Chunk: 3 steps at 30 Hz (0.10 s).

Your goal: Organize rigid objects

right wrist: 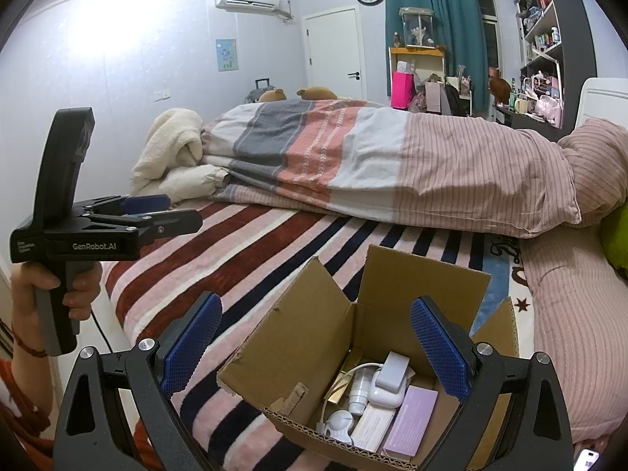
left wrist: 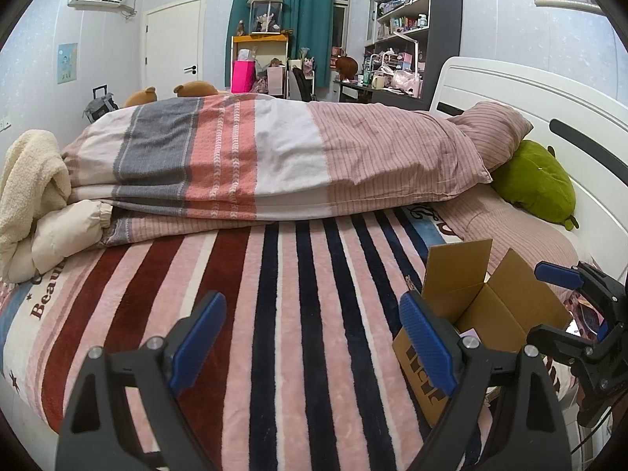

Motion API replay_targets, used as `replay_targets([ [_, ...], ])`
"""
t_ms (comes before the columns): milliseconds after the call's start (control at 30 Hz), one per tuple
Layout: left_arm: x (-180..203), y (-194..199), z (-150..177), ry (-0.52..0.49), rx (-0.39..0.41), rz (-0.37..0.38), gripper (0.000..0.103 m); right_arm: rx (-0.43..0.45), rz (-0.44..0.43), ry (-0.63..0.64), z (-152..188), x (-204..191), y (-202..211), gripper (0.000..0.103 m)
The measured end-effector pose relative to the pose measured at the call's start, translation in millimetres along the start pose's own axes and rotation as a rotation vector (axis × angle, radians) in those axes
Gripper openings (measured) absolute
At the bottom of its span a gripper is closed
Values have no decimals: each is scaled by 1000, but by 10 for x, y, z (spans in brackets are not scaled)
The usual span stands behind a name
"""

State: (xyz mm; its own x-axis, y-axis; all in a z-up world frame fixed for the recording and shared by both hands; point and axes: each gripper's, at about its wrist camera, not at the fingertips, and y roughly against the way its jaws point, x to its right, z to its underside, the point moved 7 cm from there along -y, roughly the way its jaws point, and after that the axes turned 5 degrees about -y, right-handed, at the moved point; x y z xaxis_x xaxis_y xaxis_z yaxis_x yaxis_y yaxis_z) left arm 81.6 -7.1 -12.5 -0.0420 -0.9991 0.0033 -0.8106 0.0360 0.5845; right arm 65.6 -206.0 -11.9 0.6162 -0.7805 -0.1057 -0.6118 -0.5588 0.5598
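An open cardboard box (right wrist: 298, 337) stands on the striped bed cover (left wrist: 298, 294), its flaps up. Inside lie a white charger (right wrist: 390, 380), a small white bottle (right wrist: 359, 392), a lilac carton (right wrist: 412, 420) and a round white gadget (right wrist: 339, 422). My right gripper (right wrist: 316, 347) hovers open over the box, blue pads wide apart and touching nothing. My left gripper (left wrist: 314, 341) is open above bare cover, left of the box (left wrist: 482, 306). The right gripper (left wrist: 577, 302) shows at the left wrist view's right edge. A hand (right wrist: 59, 286) holds the left gripper (right wrist: 172, 210).
A folded striped quilt (left wrist: 243, 165) runs across the bed behind the box. A pink pillow (left wrist: 494, 133), a green plush (left wrist: 533, 180) and the white headboard (left wrist: 530, 94) are to the right. A cream blanket (left wrist: 31, 180) lies at the left. A phone (right wrist: 586, 461) is near the box.
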Motion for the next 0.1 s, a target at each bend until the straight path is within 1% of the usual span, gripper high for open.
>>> replay_targets([
  [100, 0, 0, 1, 0, -3, -3, 88, 2, -1, -1, 6, -10, 0, 97],
])
